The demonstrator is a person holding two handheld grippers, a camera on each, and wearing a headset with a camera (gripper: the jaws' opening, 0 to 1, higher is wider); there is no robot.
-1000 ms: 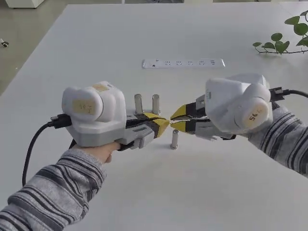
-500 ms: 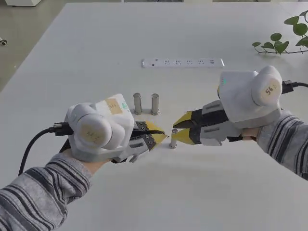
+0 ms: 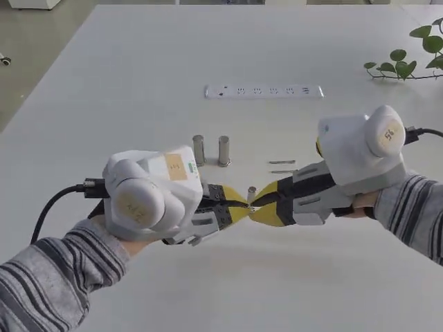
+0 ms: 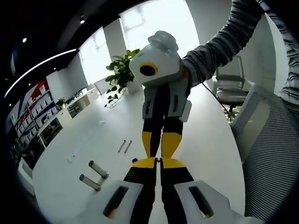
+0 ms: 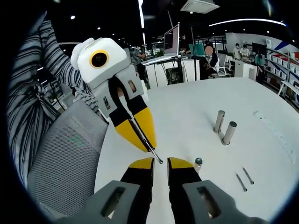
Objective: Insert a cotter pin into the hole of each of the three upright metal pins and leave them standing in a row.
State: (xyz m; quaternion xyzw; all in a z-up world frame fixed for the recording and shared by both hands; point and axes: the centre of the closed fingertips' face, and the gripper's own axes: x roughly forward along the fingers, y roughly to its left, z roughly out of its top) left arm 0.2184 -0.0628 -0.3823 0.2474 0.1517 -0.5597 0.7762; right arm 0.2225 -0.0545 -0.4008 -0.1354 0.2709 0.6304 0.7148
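Two upright metal pins stand side by side mid-table. A third, shorter metal pin stands just behind the meeting jaw tips. My left gripper is shut on a thin cotter pin that sticks out of its tips. Facing it tip to tip, my right gripper is open by a narrow gap, and the cotter pin's end reaches that gap. The third pin is beside my right gripper's right jaw. Two loose cotter pins lie on the table to the right.
A white power strip lies across the far middle of the white table. A leafy plant trails in at the far right. An office chair stands past the table edge.
Both grippers have come lower and toward each other until their tips meet over the third pin. The right gripper's jaws have narrowed. The two loose cotter pins have come into sight.
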